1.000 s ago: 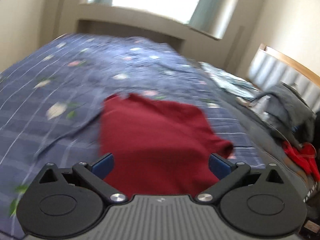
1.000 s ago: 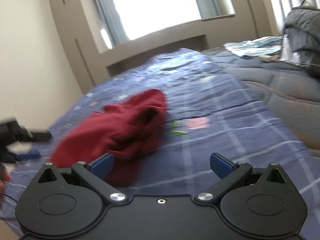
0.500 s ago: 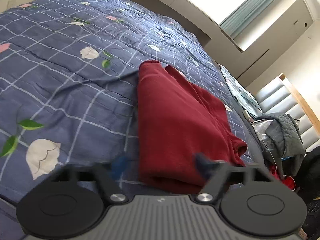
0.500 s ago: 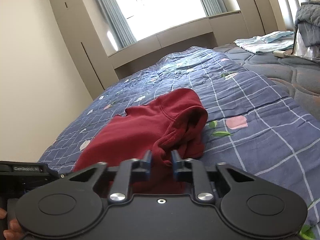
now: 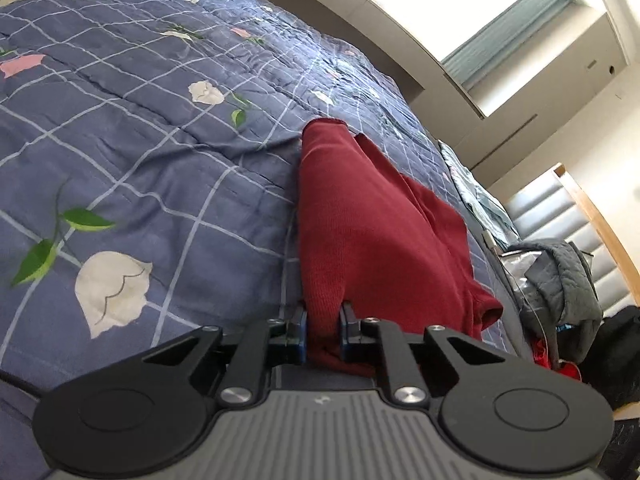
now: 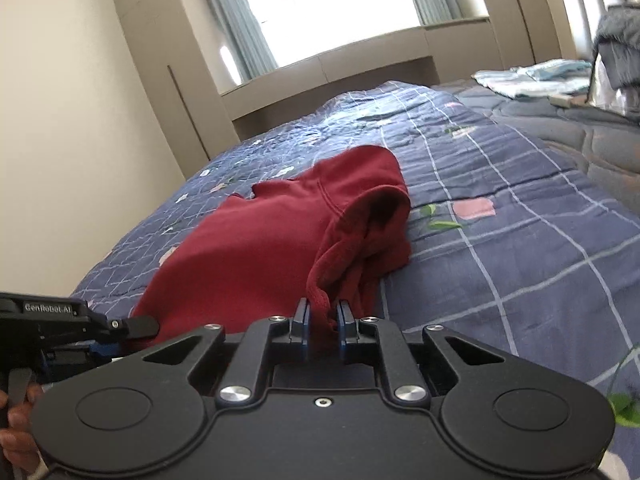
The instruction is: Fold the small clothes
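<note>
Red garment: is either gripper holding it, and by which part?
Both. The left gripper is shut on the near edge of the red garment; the right gripper pinches a bunched edge at its other near end, below the hood-like opening.

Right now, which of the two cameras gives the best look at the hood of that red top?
The right wrist view. There the red top shows its hood bulging open toward the camera, while the right gripper pinches cloth just below it. The left wrist view shows only the flat body and one sleeve, clamped by the left gripper; the hood is not visible there.
</note>
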### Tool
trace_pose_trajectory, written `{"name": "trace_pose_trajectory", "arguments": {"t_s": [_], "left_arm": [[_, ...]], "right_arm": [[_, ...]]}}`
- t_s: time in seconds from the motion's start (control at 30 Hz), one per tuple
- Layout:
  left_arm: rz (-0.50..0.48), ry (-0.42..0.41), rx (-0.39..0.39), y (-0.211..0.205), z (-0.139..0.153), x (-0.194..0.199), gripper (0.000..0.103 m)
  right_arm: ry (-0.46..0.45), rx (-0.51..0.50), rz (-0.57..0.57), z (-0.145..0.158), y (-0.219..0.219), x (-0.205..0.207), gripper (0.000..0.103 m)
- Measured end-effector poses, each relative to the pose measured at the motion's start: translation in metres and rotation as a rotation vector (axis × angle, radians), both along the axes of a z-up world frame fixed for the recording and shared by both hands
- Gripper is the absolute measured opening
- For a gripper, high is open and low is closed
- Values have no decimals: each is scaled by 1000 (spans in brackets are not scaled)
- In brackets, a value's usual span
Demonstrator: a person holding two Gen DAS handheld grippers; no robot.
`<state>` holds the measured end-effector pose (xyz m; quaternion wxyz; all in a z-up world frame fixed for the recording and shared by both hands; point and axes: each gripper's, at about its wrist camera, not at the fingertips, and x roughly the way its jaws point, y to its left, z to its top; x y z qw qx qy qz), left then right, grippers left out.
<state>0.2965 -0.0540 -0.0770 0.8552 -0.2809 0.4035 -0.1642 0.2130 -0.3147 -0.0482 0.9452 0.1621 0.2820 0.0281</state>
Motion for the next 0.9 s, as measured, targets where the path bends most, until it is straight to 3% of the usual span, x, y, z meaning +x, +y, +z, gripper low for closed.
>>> {"name": "trace_pose_trajectory", "arguments": {"t_s": [0.03, 0.07, 0.1, 0.13, 0.2, 0.33, 0.53, 0.77, 0.83, 0.9], "left_arm": [[-7, -4, 10, 0, 1, 0, 22], [-8, -3, 22, 0, 3, 0, 31], [-5, 5, 38, 0, 5, 0, 45], [-2, 16, 49, 1, 8, 0, 52], [5, 17, 48, 4, 14, -1, 70], [32, -31, 91, 5, 32, 1, 92], [51, -154, 212, -34, 62, 47, 102], [71, -264, 479, -108, 49, 122, 102], [84, -237, 573, -122, 36, 137, 102], [85, -176, 615, -127, 21, 148, 102]], "right_arm": [[-5, -1, 13, 1, 0, 0, 22], [-13, -3, 25, 2, -2, -1, 23], [-22, -6, 33, 4, -5, -2, 36], [-31, -13, 39, 7, -9, -3, 54], [-54, -26, 37, 14, -19, -5, 77], [-113, -74, -4, 33, -42, 10, 103], [-85, -198, -59, 38, -55, 96, 102], [-24, -332, -64, 4, -61, 180, 102], [2, -373, -70, -9, -60, 190, 102], [33, -361, -63, -23, -63, 193, 102]]}}
